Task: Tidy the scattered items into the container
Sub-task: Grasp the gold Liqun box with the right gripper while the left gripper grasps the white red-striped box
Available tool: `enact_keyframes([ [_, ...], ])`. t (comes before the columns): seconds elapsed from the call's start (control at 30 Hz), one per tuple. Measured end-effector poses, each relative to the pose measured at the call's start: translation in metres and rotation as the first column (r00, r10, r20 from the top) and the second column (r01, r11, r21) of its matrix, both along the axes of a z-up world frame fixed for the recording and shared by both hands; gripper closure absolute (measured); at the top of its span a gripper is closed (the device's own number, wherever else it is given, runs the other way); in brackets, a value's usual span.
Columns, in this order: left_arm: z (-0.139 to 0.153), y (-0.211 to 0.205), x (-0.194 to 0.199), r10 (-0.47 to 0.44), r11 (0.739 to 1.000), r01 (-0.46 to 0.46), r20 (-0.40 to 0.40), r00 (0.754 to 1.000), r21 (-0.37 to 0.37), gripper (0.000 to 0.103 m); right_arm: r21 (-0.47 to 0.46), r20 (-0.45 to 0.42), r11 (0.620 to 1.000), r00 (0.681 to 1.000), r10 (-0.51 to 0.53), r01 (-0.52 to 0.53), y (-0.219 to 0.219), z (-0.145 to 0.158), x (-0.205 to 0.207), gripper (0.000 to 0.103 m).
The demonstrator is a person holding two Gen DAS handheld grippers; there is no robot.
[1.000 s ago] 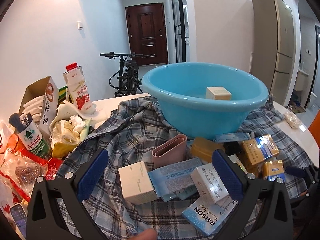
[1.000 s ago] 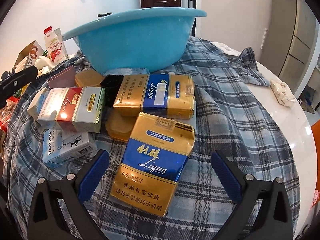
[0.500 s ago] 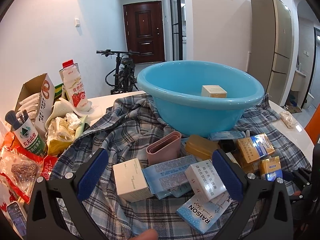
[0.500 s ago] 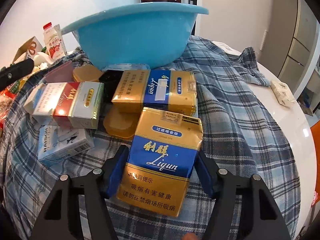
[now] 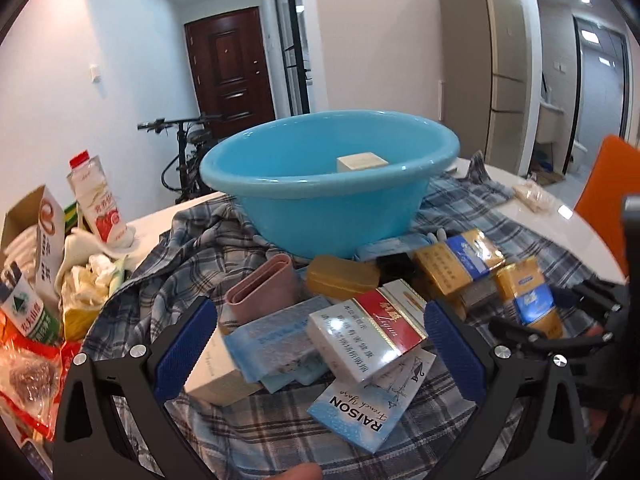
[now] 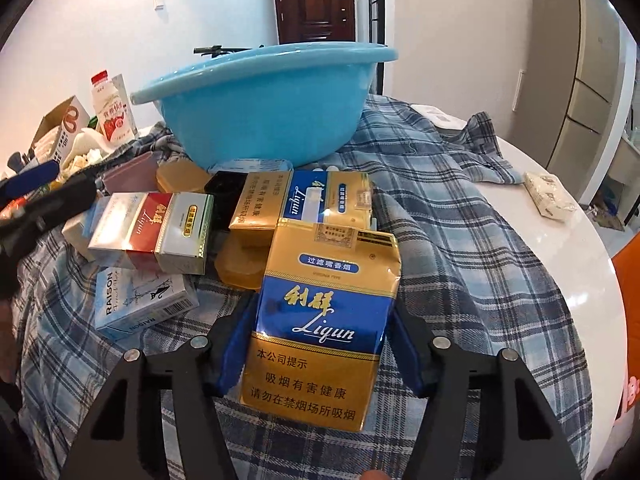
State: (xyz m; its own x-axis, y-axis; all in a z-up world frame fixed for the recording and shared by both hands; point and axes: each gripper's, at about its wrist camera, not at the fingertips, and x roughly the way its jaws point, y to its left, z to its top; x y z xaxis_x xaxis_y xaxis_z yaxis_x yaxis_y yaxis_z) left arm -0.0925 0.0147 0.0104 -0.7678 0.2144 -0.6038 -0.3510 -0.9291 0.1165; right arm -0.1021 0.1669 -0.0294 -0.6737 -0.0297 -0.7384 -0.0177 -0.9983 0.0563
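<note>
A blue basin (image 5: 332,196) stands on a plaid cloth (image 6: 460,248) and holds one small cream box (image 5: 362,161). In front of it lie scattered packs: a red and white Liqun pack (image 5: 368,336), a blue RAISON pack (image 5: 372,404), a pink case (image 5: 262,292), a yellow tin (image 5: 342,278) and a second gold Liqun pack (image 6: 304,204). My right gripper (image 6: 320,344) is shut on a gold and blue Liqun pack (image 6: 324,320) and holds it tilted up off the cloth. My left gripper (image 5: 320,340) is open over the pile, holding nothing.
At the left stand a milk carton (image 5: 98,200), an open cardboard box (image 5: 36,232), crumpled wrappers (image 5: 92,280) and a green-labelled bottle (image 5: 28,312). A small white packet (image 6: 550,196) lies on the bare white table at the right. The basin also shows in the right wrist view (image 6: 264,104).
My right gripper closed on the gold and blue pack and lifted its front end. My left gripper shifted right and lower over the pile and stayed open.
</note>
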Motion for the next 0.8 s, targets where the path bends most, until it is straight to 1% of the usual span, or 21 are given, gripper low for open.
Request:
enact_keyframes([
  [0.07, -0.009, 0.009, -0.002, -0.007, 0.999, 0.007, 0.006, 1.000, -0.037, 0.000, -0.014, -0.007, 1.000, 1.000, -0.003, 0.003, 0.003, 0.001, 0.002, 0.039],
  [0.13, -0.019, 0.016, -0.006, -0.014, 0.998, 0.016, 0.032, 0.999, -0.062, 0.000, -0.026, -0.012, 1.000, 1.000, -0.006, 0.005, 0.006, 0.000, 0.003, 0.039],
  [0.23, -0.027, 0.020, -0.009, -0.029, 0.998, 0.032, 0.060, 0.998, -0.049, 0.000, -0.048, -0.014, 0.999, 1.000, -0.006, 0.005, 0.011, -0.002, 0.004, 0.039],
  [0.37, -0.038, 0.028, -0.016, -0.031, 0.999, 0.033, 0.123, 0.992, -0.015, 0.000, -0.077, -0.020, 0.997, 1.000, 0.008, -0.010, 0.015, -0.003, 0.006, 0.039],
  [0.43, -0.044, 0.034, -0.019, -0.027, 0.999, 0.031, 0.145, 0.989, -0.026, 0.000, -0.083, -0.030, 0.996, 0.999, 0.015, -0.017, 0.016, -0.002, 0.008, 0.039],
  [0.6, -0.048, 0.048, -0.017, -0.020, 0.995, 0.033, 0.143, 0.990, -0.093, 0.000, -0.113, -0.052, 0.992, 0.998, 0.041, -0.046, 0.019, 0.002, 0.011, 0.039],
  [0.73, -0.050, 0.053, -0.017, -0.028, 0.993, 0.044, 0.139, 0.990, -0.110, 0.000, -0.133, -0.061, 0.989, 0.997, 0.052, -0.060, 0.021, 0.002, 0.011, 0.039],
  [0.8, -0.051, 0.054, -0.016, -0.037, 0.994, 0.050, 0.129, 0.991, -0.099, 0.001, -0.139, -0.060, 0.988, 0.997, 0.055, -0.063, 0.022, 0.001, 0.011, 0.039],
])
